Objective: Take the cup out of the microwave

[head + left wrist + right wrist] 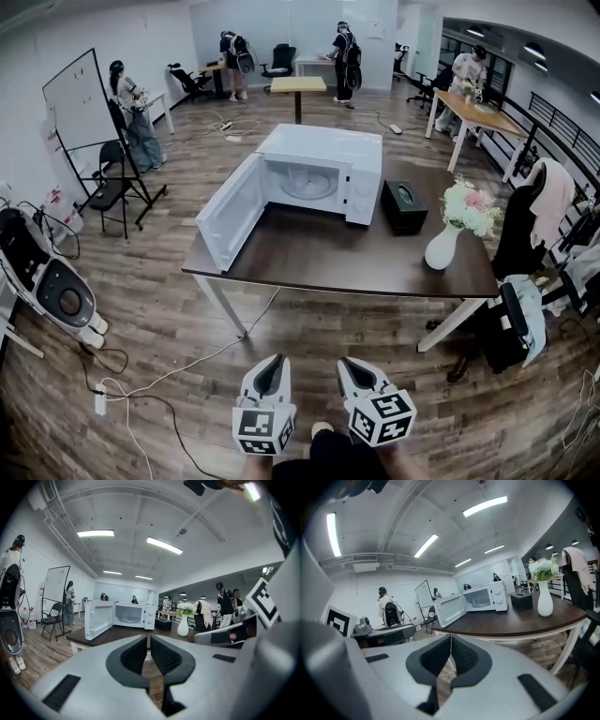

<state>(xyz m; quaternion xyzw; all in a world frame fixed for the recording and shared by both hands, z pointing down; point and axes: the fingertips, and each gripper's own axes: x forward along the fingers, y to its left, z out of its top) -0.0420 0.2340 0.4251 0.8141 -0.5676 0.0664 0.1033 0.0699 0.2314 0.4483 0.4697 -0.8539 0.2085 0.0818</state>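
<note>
We hold both tongs side by side over the wood floor, short of the worktop. The left tongs are closed, pad against pad, with nothing between them. The right tongs are also pressed together and empty.

Straight ahead of the tongs, well apart from them, the white microwave stands on the worktop. Its door is swung wide open toward the left tongs' side. A pale round shape lies inside the lit cavity. We cannot tell from here whether it is the cup or only the turntable, so the cup's place is not sure beyond the cavity itself. The marks on the control panel are too small to read.

Ahead of the right tongs, just beside the microwave, sits a black tissue box with a slot in its top. Further to that side stands a white vase holding pale flowers, upright, near the worktop's edge.
</note>
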